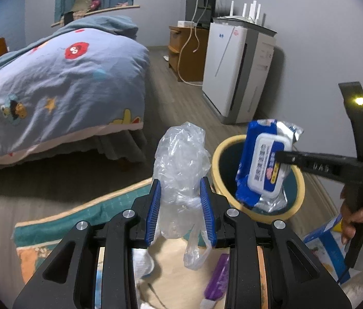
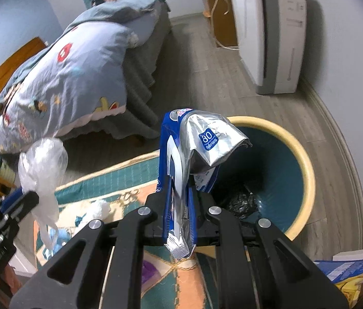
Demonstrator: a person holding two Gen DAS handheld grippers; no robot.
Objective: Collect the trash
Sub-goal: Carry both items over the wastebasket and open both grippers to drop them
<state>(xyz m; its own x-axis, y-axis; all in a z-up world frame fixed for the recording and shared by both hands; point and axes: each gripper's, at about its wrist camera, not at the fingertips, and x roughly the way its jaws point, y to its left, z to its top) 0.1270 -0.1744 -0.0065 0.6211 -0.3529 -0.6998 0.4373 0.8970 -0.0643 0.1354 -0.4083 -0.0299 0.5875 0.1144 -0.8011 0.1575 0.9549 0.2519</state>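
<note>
My left gripper point(image 1: 181, 206) is shut on a crumpled clear plastic bag point(image 1: 181, 159), which bulges up between the blue pads and trails a loose end below. The bag also shows at the left of the right wrist view as the plastic bag point(image 2: 43, 162), held by the left gripper point(image 2: 24, 200). My right gripper point(image 2: 178, 206) is shut on a blue and silver wet-wipes pack point(image 2: 202, 141), seen from the side as the wipes pack point(image 1: 263, 164) over the mouth of the round bin point(image 1: 298, 193). The bin point(image 2: 307, 164) has a cream rim, a teal inside and dark trash at its bottom.
A teal and orange rug point(image 2: 119, 177) lies under both grippers, with white tissue point(image 2: 99, 209) and a purple item point(image 1: 217, 280) on it. A bed with a blue quilt point(image 1: 60, 82) stands to the left, a white appliance point(image 1: 238, 69) by the wall. Blue boxes point(image 2: 353, 267) lie at right.
</note>
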